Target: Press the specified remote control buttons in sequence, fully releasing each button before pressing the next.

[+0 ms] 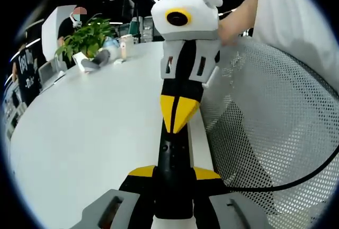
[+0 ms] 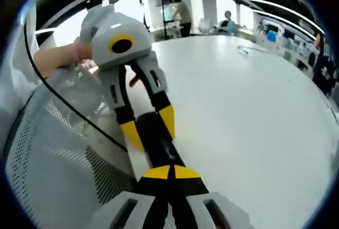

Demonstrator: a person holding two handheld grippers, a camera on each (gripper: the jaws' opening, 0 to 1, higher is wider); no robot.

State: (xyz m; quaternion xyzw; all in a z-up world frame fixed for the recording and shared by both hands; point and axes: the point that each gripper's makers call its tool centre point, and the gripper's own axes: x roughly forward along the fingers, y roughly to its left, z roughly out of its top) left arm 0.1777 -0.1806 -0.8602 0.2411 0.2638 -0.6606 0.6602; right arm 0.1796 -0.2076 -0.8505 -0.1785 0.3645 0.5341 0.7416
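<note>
A slim black remote control point(image 1: 172, 157) lies lengthwise between my left gripper's point(image 1: 174, 173) yellow-tipped jaws, which are shut on its sides. My right gripper point(image 1: 180, 115) comes in from the top of the left gripper view. It is shut, and its yellow tips form one point that rests on the remote's upper face. In the right gripper view my right gripper point(image 2: 170, 172) points its joined tips at the remote control point(image 2: 153, 136). The left gripper point(image 2: 149, 128) holds the remote from the far side, one yellow tip on each edge. The buttons are hidden.
A wide white table point(image 1: 95, 133) spreads below. A white mesh chair back point(image 1: 275, 123) stands beside the grippers, crossed by a black cable point(image 1: 286, 184). A potted plant point(image 1: 87, 35) and cups sit at the table's far end. A person's hand point(image 1: 233, 19) holds the right gripper.
</note>
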